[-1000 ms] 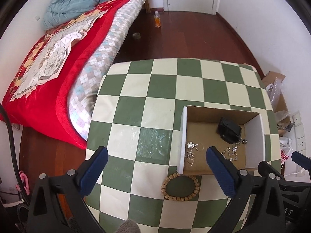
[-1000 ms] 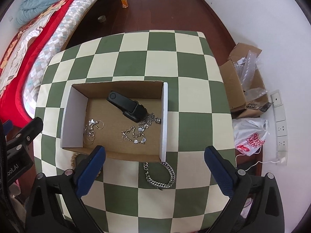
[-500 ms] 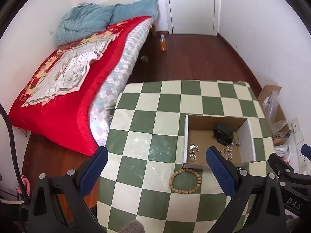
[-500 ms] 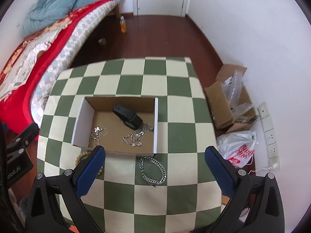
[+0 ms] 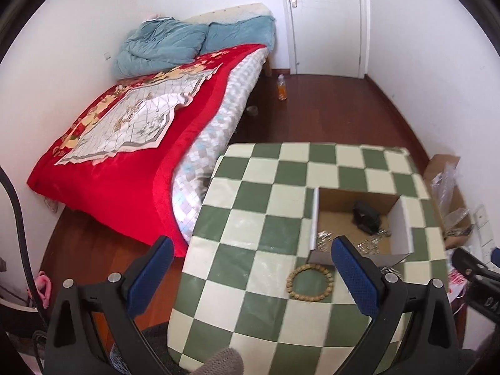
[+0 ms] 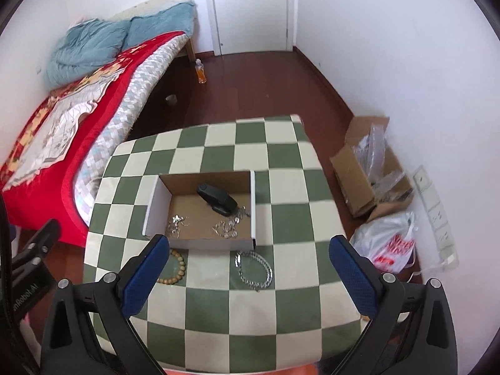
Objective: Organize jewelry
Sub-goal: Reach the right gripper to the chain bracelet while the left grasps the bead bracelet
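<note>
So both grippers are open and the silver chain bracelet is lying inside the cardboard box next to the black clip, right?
Not quite. The right wrist view shows the silver chain bracelet on the checkered table, outside the cardboard box. The black clip is inside.

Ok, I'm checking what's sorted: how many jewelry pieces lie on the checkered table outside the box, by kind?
Round wooden bead bracelet: 1
Silver chain-link bracelet: 1
Total outside the open cardboard box: 2
</note>
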Motion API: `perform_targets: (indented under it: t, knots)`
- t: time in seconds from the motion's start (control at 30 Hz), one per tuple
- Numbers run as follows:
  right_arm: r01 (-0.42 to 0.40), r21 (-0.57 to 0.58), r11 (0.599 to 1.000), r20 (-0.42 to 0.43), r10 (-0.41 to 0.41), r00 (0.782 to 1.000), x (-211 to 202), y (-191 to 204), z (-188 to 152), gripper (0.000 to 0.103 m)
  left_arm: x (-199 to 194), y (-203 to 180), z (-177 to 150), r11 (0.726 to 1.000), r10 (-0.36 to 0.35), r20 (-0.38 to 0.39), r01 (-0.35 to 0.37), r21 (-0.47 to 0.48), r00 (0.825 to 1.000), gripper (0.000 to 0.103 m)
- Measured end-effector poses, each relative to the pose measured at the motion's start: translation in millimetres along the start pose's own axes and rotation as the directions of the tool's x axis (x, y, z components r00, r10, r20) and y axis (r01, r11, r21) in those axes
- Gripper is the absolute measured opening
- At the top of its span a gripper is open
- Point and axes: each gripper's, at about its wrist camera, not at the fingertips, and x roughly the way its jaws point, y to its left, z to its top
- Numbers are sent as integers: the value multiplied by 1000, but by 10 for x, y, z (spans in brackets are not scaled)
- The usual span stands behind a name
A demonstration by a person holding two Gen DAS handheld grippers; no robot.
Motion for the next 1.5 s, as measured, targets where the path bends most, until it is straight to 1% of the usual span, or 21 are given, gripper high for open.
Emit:
perform_targets:
  t: [0.07, 0.2, 0.3, 0.33, 0.47, 0.57, 0.63, 0.7, 0.73, 0.77, 0.8, 0.83, 0.87, 0.9, 0.97, 1.0, 1.07, 1.13, 1.23, 1.33, 1.5]
  knots:
    - [5, 26, 1000, -29, -4, 1000, 110, -122, -69, 103, 155, -5, -63, 1000, -3, -38, 3, -1, 999, 103]
    - [11, 79, 997, -145, 0, 989, 579, -371, -265, 101, 593, -26, -238, 1000, 28, -150, -27, 7, 988, 103]
    - [35, 78, 996, -220, -17, 975, 965, -444, -412, 76, 972, -61, -380, 999, 31, -251, -28, 17, 967, 103]
    - [44, 77, 996, -243, -24, 970, 1088, -460, -456, 71, 1076, -79, -417, 999, 33, -278, -27, 23, 960, 102]
    - [47, 89, 995, -313, -17, 950, 1509, -513, -588, 70, 1471, -164, -564, 999, 20, -389, -6, 37, 921, 102]
    - [56, 91, 994, -346, -21, 938, 1745, -521, -641, 70, 1709, -248, -648, 999, 0, -463, 21, 40, 886, 102]
    - [61, 92, 994, -356, -24, 934, 1834, -524, -654, 70, 1796, -312, -690, 998, -15, -483, 41, 44, 876, 100]
    - [58, 91, 994, -367, -21, 930, 1931, -510, -667, 70, 1824, -370, -699, 997, -19, -482, 52, 54, 876, 99]
    - [55, 87, 995, -369, -19, 929, 1956, -501, -672, 70, 1830, -396, -707, 997, -24, -481, 59, 58, 876, 97]
    - [56, 76, 996, -371, -24, 928, 1990, -482, -678, 68, 1832, -422, -718, 996, -25, -480, 64, 64, 877, 90]
    - [54, 69, 996, -373, -24, 927, 2016, -473, -680, 63, 1835, -439, -726, 995, -25, -480, 66, 69, 877, 86]
    - [47, 66, 997, -377, -19, 926, 2042, -458, -693, 58, 1846, -462, -747, 995, -23, -484, 68, 75, 875, 76]
    - [47, 62, 997, -382, -20, 924, 2060, -454, -706, 55, 1850, -466, -745, 995, -28, -488, 73, 74, 872, 70]
    - [50, 53, 997, -382, -26, 924, 2075, -439, -709, 53, 1830, -465, -748, 995, -38, -478, 78, 65, 877, 67]
    - [57, 30, 998, -370, -42, 928, 2080, -387, -702, 48, 1808, -485, -753, 993, -61, -473, 101, 60, 879, 49]
    - [61, 20, 998, -367, -50, 929, 2085, -367, -706, 46, 1791, -498, -755, 992, -67, -472, 108, 61, 879, 43]
    - [68, 0, 998, -360, -63, 931, 2084, -324, -707, 40, 1757, -536, -757, 990, -70, -472, 118, 73, 879, 20]
    - [62, -9, 998, -355, -61, 933, 2081, -303, -712, 30, 1730, -564, -776, 989, -66, -472, 119, 84, 879, 12]
    - [57, -21, 998, -357, -60, 932, 2074, -284, -706, 14, 1674, -599, -824, 988, -60, -470, 119, 96, 881, 7]
    - [56, -26, 998, -357, -62, 932, 2059, -271, -707, 9, 1591, -617, -904, 986, -54, -473, 121, 113, 879, 7]
    - [30, -29, 999, -371, -39, 928, 1984, -224, -785, 9, 1372, -633, -1168, 979, -58, -488, 146, 144, 871, 7]
